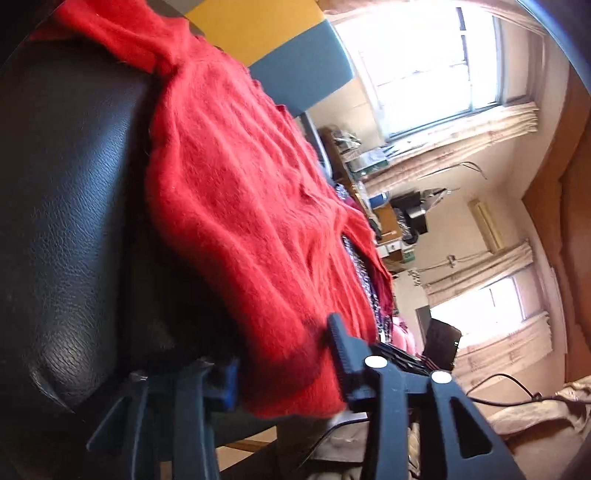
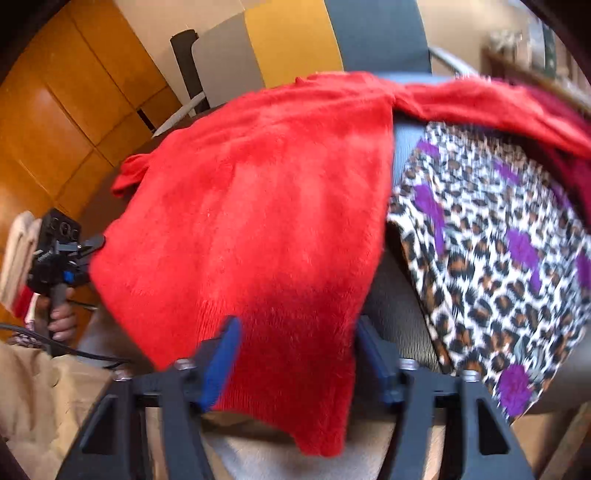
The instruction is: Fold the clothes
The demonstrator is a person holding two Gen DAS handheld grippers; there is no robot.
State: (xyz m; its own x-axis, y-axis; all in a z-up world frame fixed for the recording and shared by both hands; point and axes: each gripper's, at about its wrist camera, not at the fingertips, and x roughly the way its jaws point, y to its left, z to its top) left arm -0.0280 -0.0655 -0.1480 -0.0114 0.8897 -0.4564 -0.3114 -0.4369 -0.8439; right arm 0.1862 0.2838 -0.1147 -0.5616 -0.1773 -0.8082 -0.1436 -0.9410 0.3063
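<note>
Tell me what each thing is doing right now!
Red sweater: unfolded, draped over the black seat, hem hanging off the edge.
Leopard-print cloth: spread out beside the sweater, a red sleeve across its far end.
Left hand-held gripper: sweater's edge between its fingers, grip unclear.
Right hand-held gripper: open, sweater hem between its fingers.

A black leather chair seat carries the clothes, its grained surface bare along one side. A fluffy red sweater lies spread directly on it, the hem hanging past the seat's front edge and 1 sleeve stretched off toward the far side. Just beside the sweater, a leopard-print garment with purple blotches also lies on the seat; the sweater's sleeve crosses over its far end. Behind both stands a grey-blue chair back
</note>
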